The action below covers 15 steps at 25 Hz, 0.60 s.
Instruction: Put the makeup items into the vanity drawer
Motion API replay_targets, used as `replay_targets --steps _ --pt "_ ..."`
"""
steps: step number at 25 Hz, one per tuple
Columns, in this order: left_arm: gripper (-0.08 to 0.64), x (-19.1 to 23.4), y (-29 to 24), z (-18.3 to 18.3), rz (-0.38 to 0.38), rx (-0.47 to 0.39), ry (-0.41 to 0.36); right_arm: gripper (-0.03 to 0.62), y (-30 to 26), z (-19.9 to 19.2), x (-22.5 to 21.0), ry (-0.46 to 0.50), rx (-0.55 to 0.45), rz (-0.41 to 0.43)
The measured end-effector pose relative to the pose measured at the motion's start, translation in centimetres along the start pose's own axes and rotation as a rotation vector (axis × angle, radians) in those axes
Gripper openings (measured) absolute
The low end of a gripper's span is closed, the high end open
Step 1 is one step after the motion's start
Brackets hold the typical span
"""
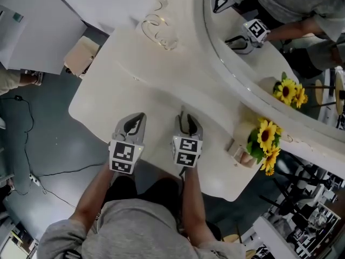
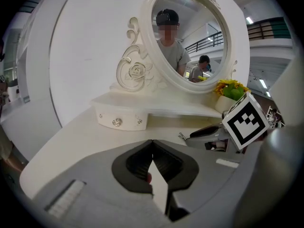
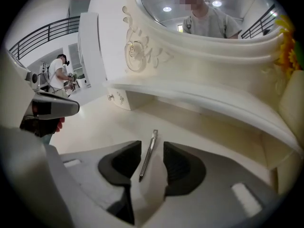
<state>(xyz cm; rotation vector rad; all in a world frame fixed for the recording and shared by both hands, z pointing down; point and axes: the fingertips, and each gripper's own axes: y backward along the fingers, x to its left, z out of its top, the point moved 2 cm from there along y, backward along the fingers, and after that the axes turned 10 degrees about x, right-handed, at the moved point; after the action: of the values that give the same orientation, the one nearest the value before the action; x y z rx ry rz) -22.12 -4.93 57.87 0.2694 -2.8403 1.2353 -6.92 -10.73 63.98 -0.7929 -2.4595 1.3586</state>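
A thin silver makeup stick [image 3: 147, 155] lies on the white vanity top [image 1: 135, 74], between the jaws of my right gripper [image 3: 152, 146]. Those jaws stand open and do not press on the stick. My left gripper [image 2: 152, 141] hovers low over the tabletop just left of the right one, shut with nothing held. In the head view the left gripper [image 1: 139, 116] and the right gripper [image 1: 184, 116] sit side by side near the table's front edge. The small vanity drawer [image 2: 118, 120] with a crystal knob is closed under the mirror shelf, also seen in the right gripper view [image 3: 116, 99].
A large oval mirror [image 1: 269, 47] in a carved white frame stands at the back. A pot of sunflowers [image 1: 264, 142] sits at the right end of the shelf. Grey floor with cables lies to the left of the table.
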Motion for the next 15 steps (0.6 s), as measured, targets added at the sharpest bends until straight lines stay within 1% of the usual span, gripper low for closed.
replay_targets --steps 7,9,13,15 --pt "0.011 0.85 0.19 -0.87 0.020 0.007 0.029 0.149 -0.91 0.33 0.35 0.032 0.038 0.005" --pt "0.011 0.98 0.26 -1.04 0.025 0.009 0.034 0.130 -1.05 0.33 0.37 0.037 0.052 0.006" --pt "0.011 1.11 0.30 -1.11 0.027 0.011 0.038 0.117 -1.10 0.25 0.34 0.046 0.065 -0.006" --pt "0.011 1.12 0.29 -1.05 0.028 0.010 0.039 0.094 -1.06 0.28 0.28 0.051 0.064 -0.010"
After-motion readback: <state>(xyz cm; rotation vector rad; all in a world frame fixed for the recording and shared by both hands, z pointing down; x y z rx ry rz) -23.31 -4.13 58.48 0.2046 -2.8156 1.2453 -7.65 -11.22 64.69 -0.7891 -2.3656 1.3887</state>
